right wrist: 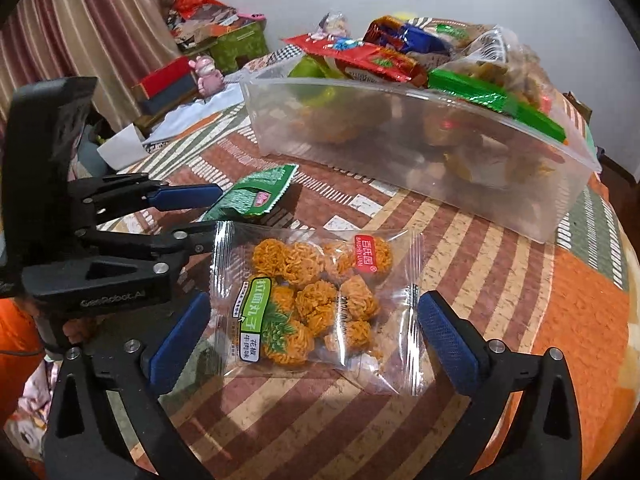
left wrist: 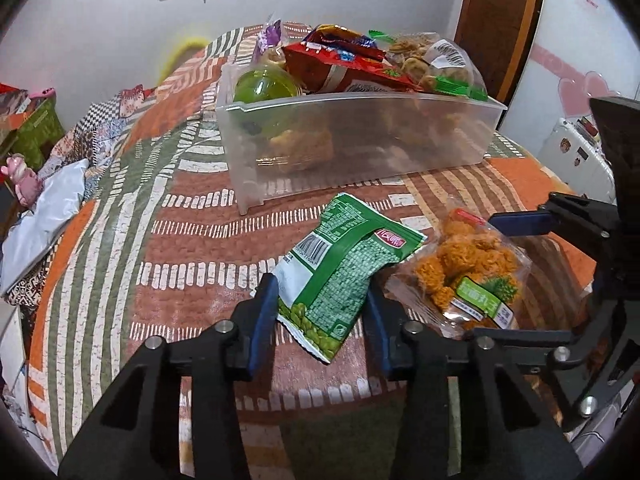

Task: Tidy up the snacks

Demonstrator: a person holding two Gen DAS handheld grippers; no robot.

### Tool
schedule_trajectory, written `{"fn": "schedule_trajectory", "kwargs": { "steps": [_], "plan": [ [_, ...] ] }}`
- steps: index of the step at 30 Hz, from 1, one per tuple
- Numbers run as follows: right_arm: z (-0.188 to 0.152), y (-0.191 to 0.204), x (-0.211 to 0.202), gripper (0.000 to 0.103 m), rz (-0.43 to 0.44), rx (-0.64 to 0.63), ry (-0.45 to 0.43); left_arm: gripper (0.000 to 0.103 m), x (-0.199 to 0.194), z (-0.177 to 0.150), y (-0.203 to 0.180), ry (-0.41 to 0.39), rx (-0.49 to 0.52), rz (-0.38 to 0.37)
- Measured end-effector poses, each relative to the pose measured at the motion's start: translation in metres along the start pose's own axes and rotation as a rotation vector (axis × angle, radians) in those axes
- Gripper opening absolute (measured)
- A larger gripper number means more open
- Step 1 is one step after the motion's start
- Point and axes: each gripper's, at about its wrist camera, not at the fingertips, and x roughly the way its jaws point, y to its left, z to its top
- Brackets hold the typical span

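Snack packets, two loose before the clear bin (left wrist: 360,136) of snacks, green packet (left wrist: 340,268) pinched by left gripper (left wrist: 320,316), noodle-ball bag (right wrist: 316,300) between spread right gripper (right wrist: 316,344) fingers, patterned tablecloth (left wrist: 192,248), white wall (left wrist: 100,20)

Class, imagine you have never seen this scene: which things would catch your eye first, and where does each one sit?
The clear plastic bin, heaped with bright snack packets, stands at the far side of the patterned cloth. Nearer, a green pea packet lies between the pads of the left claw, which look closed against its sides. Beside it, a clear bag of orange noodle balls lies flat between the wide-open pads of the right claw.
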Motion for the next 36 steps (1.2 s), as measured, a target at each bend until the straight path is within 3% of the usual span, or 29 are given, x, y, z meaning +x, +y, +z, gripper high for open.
{"fn": "schedule_trajectory", "kwargs": {
  "steps": [12,16,17,20,27,31,33,36],
  "plan": [
    [0.004,0.006,0.011,0.103,-0.005,-0.027,0.016,0.035,-0.022,-0.016,0.007,0.01,-0.023,0.017],
    [0.003,0.004,0.007,0.097,-0.006,-0.021,0.004,0.035,-0.027,-0.021,0.009,0.027,-0.02,0.01],
    [0.002,0.003,0.006,0.095,-0.003,-0.017,0.001,0.039,-0.027,-0.021,0.009,0.03,-0.019,0.011],
    [0.001,-0.002,0.002,0.09,0.007,0.003,-0.009,0.07,-0.023,-0.017,0.009,0.042,-0.029,0.0],
    [-0.001,-0.013,-0.007,0.079,-0.022,0.024,-0.024,0.076,-0.001,-0.005,0.004,0.061,0.005,0.007],
    [0.002,-0.025,-0.009,0.079,-0.008,0.053,-0.021,0.071,0.005,-0.002,0.004,0.055,-0.005,-0.018],
    [0.004,-0.033,-0.011,0.079,0.006,0.083,-0.008,0.058,0.005,-0.002,0.002,0.05,0.003,-0.03],
    [0.003,-0.042,-0.024,0.08,0.037,0.121,-0.021,0.05,0.001,-0.004,-0.001,0.038,0.014,-0.032]
  ]
}}
